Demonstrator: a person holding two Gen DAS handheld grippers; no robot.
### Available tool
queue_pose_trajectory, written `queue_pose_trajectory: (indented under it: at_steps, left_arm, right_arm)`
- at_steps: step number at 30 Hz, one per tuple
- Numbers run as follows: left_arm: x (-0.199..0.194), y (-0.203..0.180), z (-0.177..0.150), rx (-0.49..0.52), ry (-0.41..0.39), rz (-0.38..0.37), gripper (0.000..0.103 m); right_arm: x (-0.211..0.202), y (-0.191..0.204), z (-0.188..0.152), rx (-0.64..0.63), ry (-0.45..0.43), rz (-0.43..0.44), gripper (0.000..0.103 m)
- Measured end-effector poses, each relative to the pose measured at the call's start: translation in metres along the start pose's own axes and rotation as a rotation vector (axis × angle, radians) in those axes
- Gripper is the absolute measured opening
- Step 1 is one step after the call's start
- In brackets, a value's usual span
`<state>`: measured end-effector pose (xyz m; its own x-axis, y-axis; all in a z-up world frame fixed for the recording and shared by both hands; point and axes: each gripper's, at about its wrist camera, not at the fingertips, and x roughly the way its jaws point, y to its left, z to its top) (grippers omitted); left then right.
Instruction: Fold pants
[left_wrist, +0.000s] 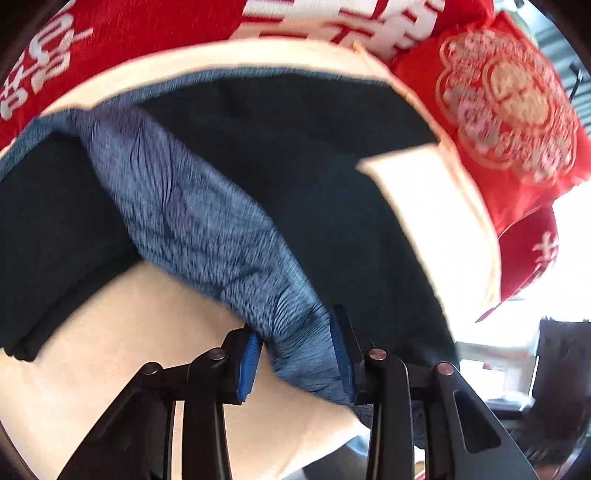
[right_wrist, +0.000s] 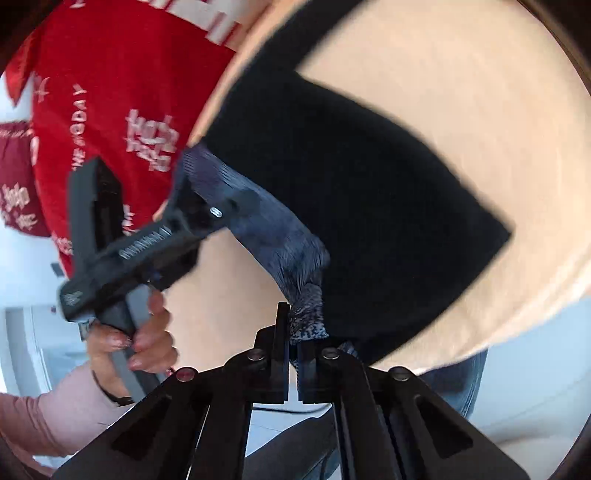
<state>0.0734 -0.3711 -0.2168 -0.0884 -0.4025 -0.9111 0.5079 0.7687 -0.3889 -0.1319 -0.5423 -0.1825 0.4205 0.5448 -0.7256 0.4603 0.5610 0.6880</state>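
Observation:
Dark navy pants (left_wrist: 295, 166) lie on a cream cushion (left_wrist: 110, 332), and their grey-blue ribbed waistband (left_wrist: 192, 206) is lifted into a ridge. My left gripper (left_wrist: 297, 354) has its blue pads pressed on one end of that waistband. In the right wrist view the pants (right_wrist: 351, 184) spread up and right, and the waistband (right_wrist: 273, 236) stretches between both grippers. My right gripper (right_wrist: 293, 347) is shut on the other end, with bunched fabric pinched between its fingers. The left gripper (right_wrist: 195, 206) shows there at the left, held by a hand (right_wrist: 147, 332).
Red pillows with white lettering (left_wrist: 129, 33) (left_wrist: 509, 110) line the back and right of the cushion. One red pillow (right_wrist: 122, 110) sits behind the left gripper. The cushion's rounded edge (right_wrist: 535, 302) drops off at the right. A pink sleeve (right_wrist: 44, 410) is at lower left.

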Motion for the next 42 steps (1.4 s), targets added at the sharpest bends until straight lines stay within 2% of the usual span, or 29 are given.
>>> queue_pose_trajectory:
  at_steps: [4, 7, 10, 11, 12, 13, 14, 17, 20, 23, 24, 26, 27, 28, 29, 32, 33, 35, 36, 38, 42]
  left_arm:
    - [-0.02, -0.021, 0.041, -0.022, -0.081, -0.011, 0.038]
    - [-0.033, -0.031, 0.09, -0.035, -0.15, -0.015, 0.038]
    - [-0.037, -0.037, 0.141, -0.02, -0.221, 0.056, 0.038]
    - [-0.038, -0.034, 0.153, -0.015, -0.232, 0.079, 0.043]
    - [-0.038, -0.033, 0.164, -0.013, -0.241, 0.108, 0.051]
    - [-0.038, -0.033, 0.174, -0.013, -0.255, 0.142, 0.066]
    - [-0.038, -0.031, 0.181, -0.015, -0.275, 0.181, 0.071]
    - [-0.035, -0.017, 0.188, -0.029, -0.257, 0.242, 0.071]
    - [-0.025, 0.002, 0.178, -0.066, -0.206, 0.306, 0.071]
    - [-0.012, 0.021, 0.157, -0.08, -0.138, 0.382, 0.071]
    - [-0.006, 0.027, 0.151, -0.084, -0.114, 0.404, 0.071]
    - [0.007, 0.037, 0.139, -0.085, -0.081, 0.44, 0.071]
    - [0.017, 0.043, 0.134, -0.087, -0.056, 0.462, 0.071]
    - [0.024, 0.046, 0.131, -0.091, -0.034, 0.472, 0.071]
    - [0.033, 0.052, 0.127, -0.099, -0.009, 0.481, 0.071]
    - [0.035, 0.057, 0.123, -0.126, -0.029, 0.485, 0.076]
    - [0.034, 0.056, 0.124, -0.134, -0.023, 0.484, 0.076]
    - [0.025, 0.052, 0.13, -0.136, -0.05, 0.467, 0.076]
    - [0.021, 0.049, 0.133, -0.131, -0.069, 0.458, 0.076]
    - [0.02, 0.042, 0.145, -0.108, -0.098, 0.454, 0.076]
    - [0.039, 0.043, 0.17, -0.11, -0.103, 0.479, 0.076]
  right_arm:
    - [-0.044, 0.029, 0.074, -0.101, -0.037, 0.017, 0.003]
    - [-0.068, 0.045, 0.139, -0.167, -0.072, 0.018, 0.003]
    - [-0.08, 0.051, 0.206, -0.209, -0.101, -0.002, 0.003]
    - [-0.083, 0.05, 0.23, -0.219, -0.11, -0.015, 0.003]
    - [-0.081, 0.049, 0.255, -0.226, -0.115, -0.039, 0.003]
    - [-0.077, 0.047, 0.273, -0.227, -0.114, -0.056, 0.003]
    - [-0.075, 0.041, 0.292, -0.228, -0.108, -0.077, 0.004]
    - [-0.049, 0.041, 0.339, -0.25, -0.091, -0.194, 0.006]
    - [-0.04, 0.037, 0.359, -0.312, -0.078, -0.335, 0.007]
    - [-0.044, 0.041, 0.359, -0.347, -0.09, -0.334, 0.012]
    - [-0.046, 0.041, 0.356, -0.364, -0.089, -0.343, 0.018]
    - [-0.047, 0.04, 0.353, -0.396, -0.092, -0.35, 0.046]
    - [-0.044, 0.039, 0.353, -0.403, -0.082, -0.347, 0.085]
    - [-0.042, 0.036, 0.354, -0.399, -0.067, -0.355, 0.095]
    - [-0.042, 0.033, 0.355, -0.388, -0.066, -0.369, 0.095]
    - [-0.053, 0.023, 0.354, -0.311, -0.068, -0.359, 0.094]
    - [-0.06, 0.019, 0.351, -0.269, -0.083, -0.354, 0.091]
    - [-0.073, 0.01, 0.337, -0.21, -0.109, -0.308, 0.07]
    - [-0.075, 0.007, 0.33, -0.199, -0.112, -0.298, 0.05]
    - [-0.07, 0.007, 0.322, -0.233, -0.098, -0.336, 0.036]
    - [-0.027, 0.011, 0.335, -0.339, -0.054, -0.436, 0.036]
